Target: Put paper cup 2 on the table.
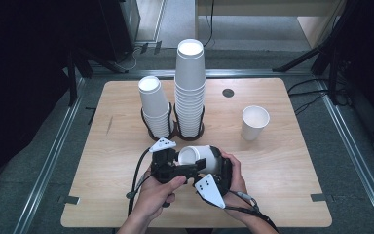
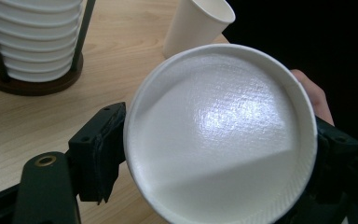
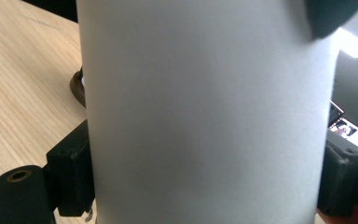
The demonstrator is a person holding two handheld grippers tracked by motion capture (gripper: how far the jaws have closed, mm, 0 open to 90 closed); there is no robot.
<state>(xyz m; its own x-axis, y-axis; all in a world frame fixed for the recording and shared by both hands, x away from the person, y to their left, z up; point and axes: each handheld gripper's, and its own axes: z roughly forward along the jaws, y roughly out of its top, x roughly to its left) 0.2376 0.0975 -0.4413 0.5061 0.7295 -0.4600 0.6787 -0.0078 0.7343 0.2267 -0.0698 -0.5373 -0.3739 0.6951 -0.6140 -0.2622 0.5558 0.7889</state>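
both grippers clamp one paper cup (image 1: pixel 199 157), held on its side above the tabletop (image 1: pixel 282 175) at 6 o'clock: left gripper (image 1: pixel 168 163) jaws across the base, right gripper (image 1: pixel 214 170) jaws around the wall. squeeze lightly, thin wall crushes; twist apart slowly if nested.

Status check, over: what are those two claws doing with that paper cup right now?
Left gripper and right gripper both shut on the paper cup, held sideways above the table. Two cup stacks behind, loose cup right. Nothing blocking.
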